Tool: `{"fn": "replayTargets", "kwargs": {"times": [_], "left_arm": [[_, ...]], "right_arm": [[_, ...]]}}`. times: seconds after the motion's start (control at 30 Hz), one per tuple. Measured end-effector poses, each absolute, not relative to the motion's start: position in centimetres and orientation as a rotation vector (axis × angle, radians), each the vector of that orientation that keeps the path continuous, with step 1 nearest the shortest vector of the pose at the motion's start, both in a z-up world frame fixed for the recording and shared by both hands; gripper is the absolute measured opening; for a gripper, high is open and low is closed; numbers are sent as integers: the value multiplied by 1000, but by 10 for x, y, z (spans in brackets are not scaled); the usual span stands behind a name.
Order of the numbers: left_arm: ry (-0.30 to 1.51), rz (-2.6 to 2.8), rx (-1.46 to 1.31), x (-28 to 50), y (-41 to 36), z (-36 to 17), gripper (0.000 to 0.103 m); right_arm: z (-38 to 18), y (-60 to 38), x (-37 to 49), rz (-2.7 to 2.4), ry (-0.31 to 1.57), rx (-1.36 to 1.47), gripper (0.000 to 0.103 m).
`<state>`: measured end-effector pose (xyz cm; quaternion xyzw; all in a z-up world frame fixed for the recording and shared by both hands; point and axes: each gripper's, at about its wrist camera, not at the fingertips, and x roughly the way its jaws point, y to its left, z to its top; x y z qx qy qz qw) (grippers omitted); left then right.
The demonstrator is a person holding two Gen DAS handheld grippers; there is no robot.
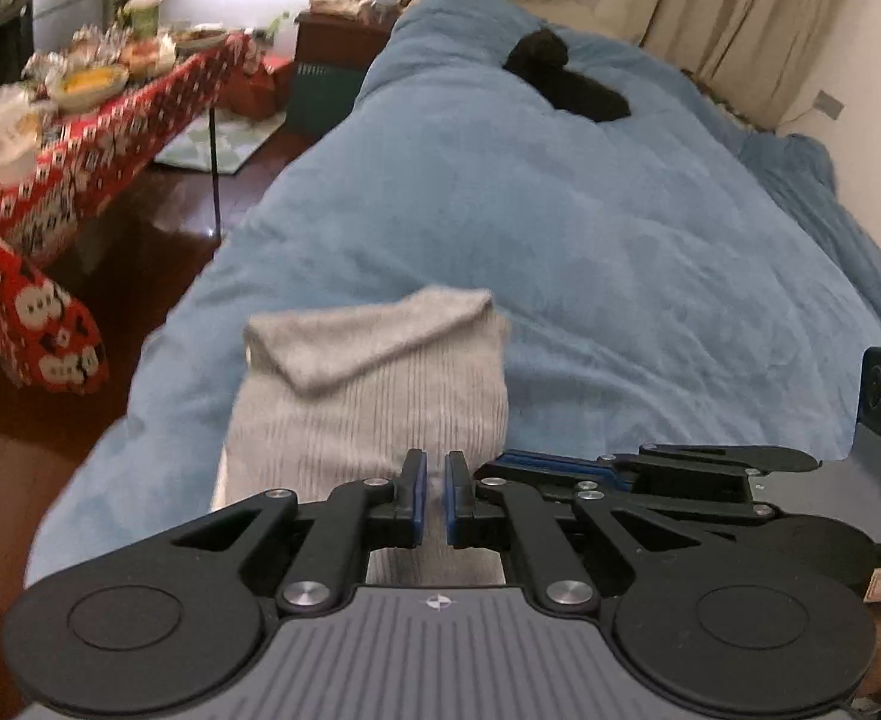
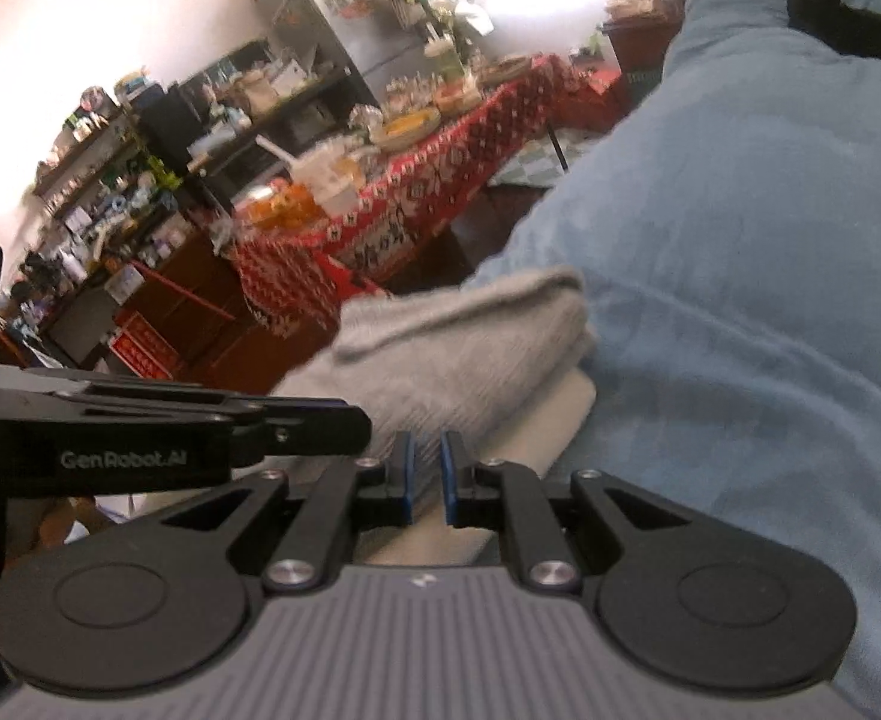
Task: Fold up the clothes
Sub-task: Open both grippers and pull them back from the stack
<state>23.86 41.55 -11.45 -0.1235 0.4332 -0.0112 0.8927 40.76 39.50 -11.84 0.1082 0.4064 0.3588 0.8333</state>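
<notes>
A grey ribbed garment [image 1: 380,384] lies folded on the blue duvet [image 1: 560,210], its top flap turned over. My left gripper [image 1: 435,468] is shut on the garment's near edge, with grey cloth pinched between the blue pads. Just to its right, the right gripper [image 1: 512,461] shows side-on at the same near edge. In the right wrist view the grey garment [image 2: 470,336] is a thick folded stack on the duvet [image 2: 740,240]. My right gripper [image 2: 427,450] has its pads close together with cloth between them. The left gripper [image 2: 350,414] reaches in from the left.
A black item [image 1: 560,78] lies far up the bed. Left of the bed is dark wood floor [image 1: 140,252] and a table with a red patterned cloth [image 1: 110,138] crowded with dishes. Cluttered shelves [image 2: 110,210] stand beyond it. Curtains [image 1: 740,12] hang at the right wall.
</notes>
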Motion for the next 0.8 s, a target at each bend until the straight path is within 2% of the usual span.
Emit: {"fn": "replayTargets", "kwargs": {"times": [0.13,0.5,0.7,0.8], "left_arm": [[892,-9,-275,227,409,-112,5],[860,-49,-254,192,351,-85,8],[825,-108,-219,174,293,-69,21],[810,-145,-198,166,258,-64,31]], "right_arm": [[-118,386,394,771,872,226,12],[-67,308,333,762,789,153,13],[-41,235,296,702,748,121,24],[-37,187,278,643,744,136,29]]}}
